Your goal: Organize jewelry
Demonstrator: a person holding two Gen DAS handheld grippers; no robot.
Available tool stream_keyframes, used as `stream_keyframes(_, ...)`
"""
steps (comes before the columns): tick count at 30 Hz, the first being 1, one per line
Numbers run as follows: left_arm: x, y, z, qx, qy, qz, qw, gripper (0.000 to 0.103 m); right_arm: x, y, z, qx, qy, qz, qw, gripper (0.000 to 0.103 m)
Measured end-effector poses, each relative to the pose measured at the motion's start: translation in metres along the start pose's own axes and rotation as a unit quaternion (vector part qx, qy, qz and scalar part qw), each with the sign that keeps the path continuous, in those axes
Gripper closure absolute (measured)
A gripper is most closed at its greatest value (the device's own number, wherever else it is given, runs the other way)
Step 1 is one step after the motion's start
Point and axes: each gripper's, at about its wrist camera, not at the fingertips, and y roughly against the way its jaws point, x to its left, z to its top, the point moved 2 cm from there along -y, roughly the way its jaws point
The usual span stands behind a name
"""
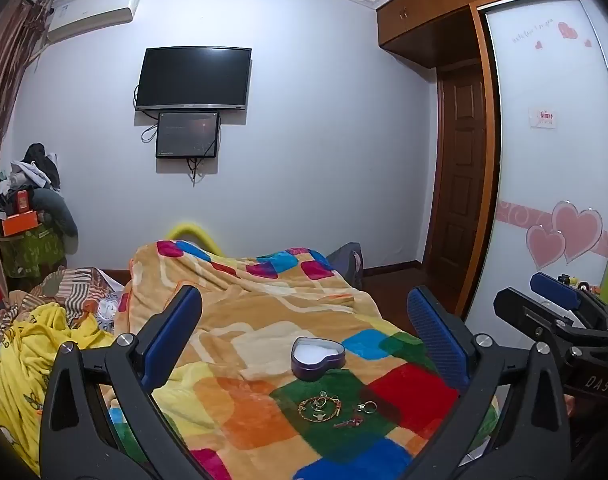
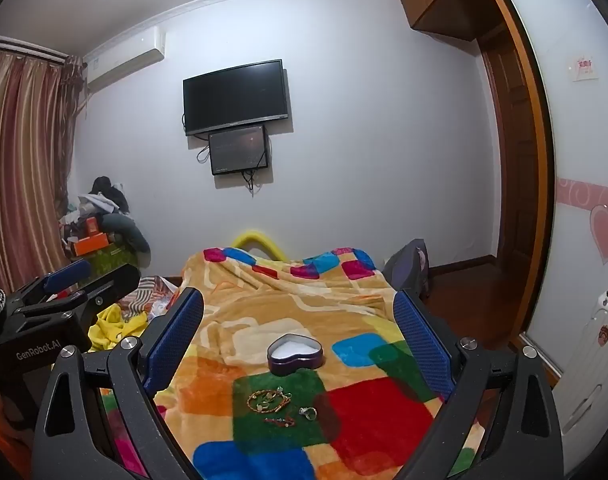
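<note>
- A bed under a bright patchwork blanket; both tongs hover above its near end, parted wide and empty.
- Left tongs and right tongs each frame the same spot between blue pads.
- An open heart tin, white inside, sits on the blanket.
- Just nearer the cameras, on a green patch, lies the jewelry: a gold bracelet with small rings inside its loop, a ring and a red piece beside it.
- Nothing appears to be in the tin yet, so the task seems barely begun.
- Next move likely calls for lowering one pair onto a single small piece, pinching finely against soft fabric.
- Only the right view shows striped curtains and a white suitcase.
</note>
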Motion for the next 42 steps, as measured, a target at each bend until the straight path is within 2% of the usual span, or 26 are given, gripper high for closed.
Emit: stream_keyframes(42,0.003,-0.005,-0.003,0.016,-0.006,-0.006,0.9998,0.000,0.004,0.000,0.000,0.001,0.004,-0.001,1.000,0.008)
